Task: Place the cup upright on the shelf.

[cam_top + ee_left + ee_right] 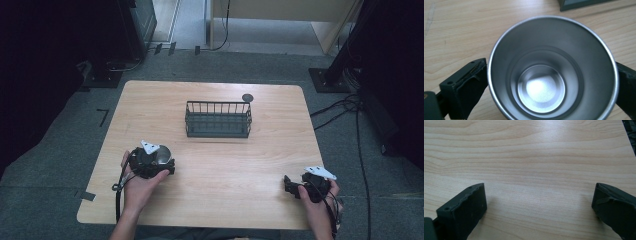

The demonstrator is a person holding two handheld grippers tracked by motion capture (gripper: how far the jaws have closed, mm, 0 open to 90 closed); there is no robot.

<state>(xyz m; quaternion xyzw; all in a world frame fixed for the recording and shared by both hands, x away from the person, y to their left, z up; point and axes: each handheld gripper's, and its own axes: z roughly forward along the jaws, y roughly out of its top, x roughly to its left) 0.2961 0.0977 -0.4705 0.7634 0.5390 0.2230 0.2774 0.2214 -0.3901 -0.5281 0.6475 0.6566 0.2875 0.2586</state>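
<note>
**Cup gripped, basket not yet reached**

While your left gripper [159, 162] clamps the steel cup [552, 68] between its jaws near your side of the table [220, 200], your right gripper [539, 212] rests with jaws spread wide over bare wood, holding nothing. Farther off, the wire basket [218, 120] stands empty. Judging by that, the pickup looks done; carrying the cup to the basket seems still ahead.

Bare tabletop [225, 165] lies between the hands; wire basket [218, 120] blocks the far middle.

Right claw [539, 210] jaws wide apart, over bare wooden table [531, 157]
</note>
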